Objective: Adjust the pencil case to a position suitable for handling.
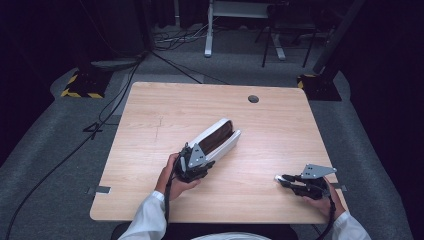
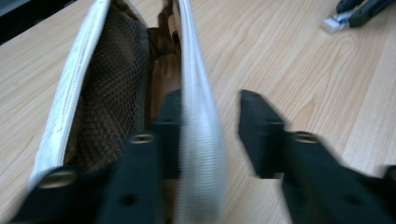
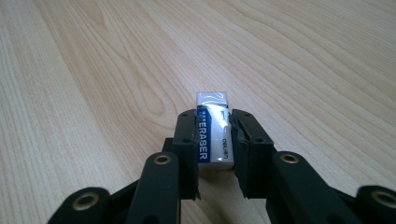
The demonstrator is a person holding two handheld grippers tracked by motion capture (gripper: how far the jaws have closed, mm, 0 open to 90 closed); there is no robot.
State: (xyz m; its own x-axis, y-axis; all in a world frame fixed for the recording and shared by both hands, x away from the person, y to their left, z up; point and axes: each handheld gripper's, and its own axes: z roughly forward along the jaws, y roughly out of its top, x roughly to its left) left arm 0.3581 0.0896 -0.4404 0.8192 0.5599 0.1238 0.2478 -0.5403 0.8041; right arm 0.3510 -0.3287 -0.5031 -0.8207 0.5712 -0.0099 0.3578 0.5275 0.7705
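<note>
A white zip pencil case [image 1: 218, 136] lies open in the middle of the wooden table [image 1: 165, 105], its brown mesh lining [image 2: 112, 84] showing. My left gripper [image 1: 201, 161] is at the case's near end, open, with one jaw inside the case and the other outside, so that the case's right wall [image 2: 198, 140] runs between them. My right gripper [image 3: 213, 117] hovers low at the table's front right, shut on a white eraser in a blue sleeve [image 3: 212, 100]. The eraser's white end [image 1: 278, 177] pokes out toward the case.
A dark cable hole [image 1: 253, 98] sits near the table's far edge. Bare wood lies between the case and my right gripper [image 2: 359, 11]. Beyond the table are grey carpet, cables [image 1: 95, 127] and stand bases with yellow-black tape [image 1: 80, 92].
</note>
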